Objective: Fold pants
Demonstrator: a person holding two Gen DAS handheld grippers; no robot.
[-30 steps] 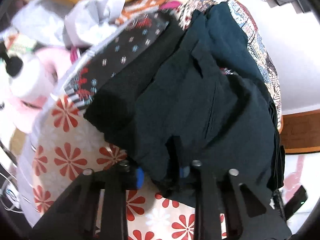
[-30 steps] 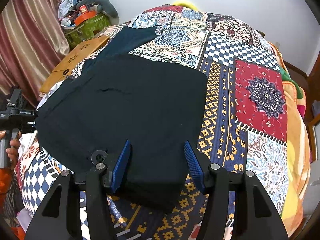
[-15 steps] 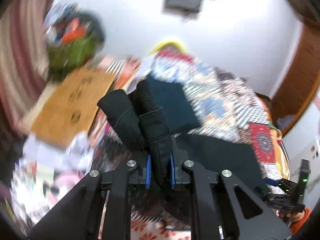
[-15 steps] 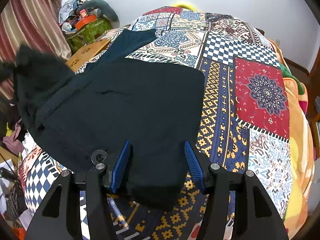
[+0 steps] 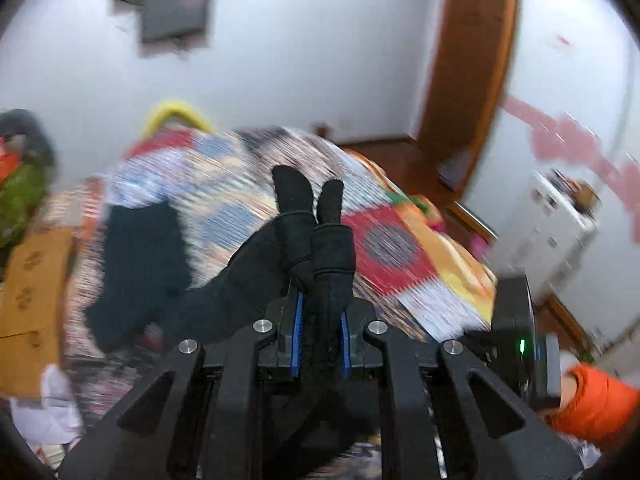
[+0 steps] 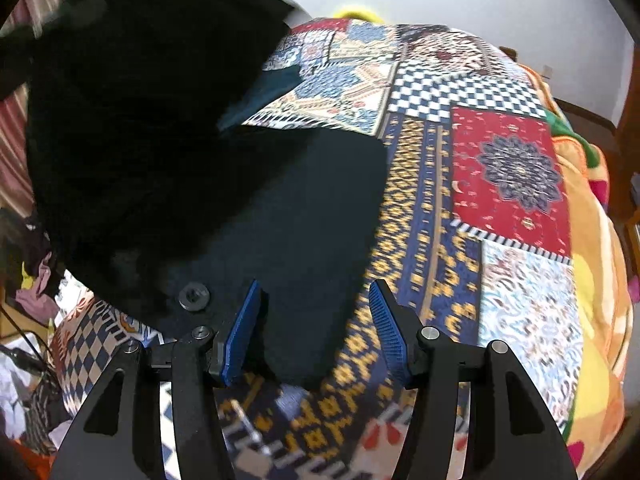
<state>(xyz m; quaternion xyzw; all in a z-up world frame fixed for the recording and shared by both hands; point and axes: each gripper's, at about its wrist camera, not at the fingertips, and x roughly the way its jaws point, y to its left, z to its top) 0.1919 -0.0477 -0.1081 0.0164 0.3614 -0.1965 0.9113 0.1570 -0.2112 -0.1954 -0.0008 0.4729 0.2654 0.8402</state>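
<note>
A bunched fold of the dark pants [image 5: 320, 264] is clamped between the blue pads of the left gripper [image 5: 320, 334], w/ the jaws drawn narrow around the cloth. Two rolled ends of fabric are seen sticking up past the fingertips, and the rest of the garment is trailed down to the left onto the patchwork bedspread [image 5: 384, 240]. The left wrist view is heavily motion-blurred, so finer detail of the bed can't be made out. A white wall w/ a dark mounted box [image 5: 176, 0] up top and a wooden door frame [image 5: 472, 80] at right are shown behind the bed; an orange sleeve [image 5: 592, 404] is visible at lower right.

In the right wrist view the right gripper [image 6: 316, 332] is held w/ jaws spread wide, nothing between the pads. It is positioned just above the near edge of the pants [image 6: 288, 216], which are laid flat on the bedspread [image 6: 512, 184]. A lifted portion of the same dark fabric is seen looming across the upper left, approx. covering that corner. A round black button-like part is visible near the left finger. Striped curtain [image 6: 12, 148] is seen at far left
</note>
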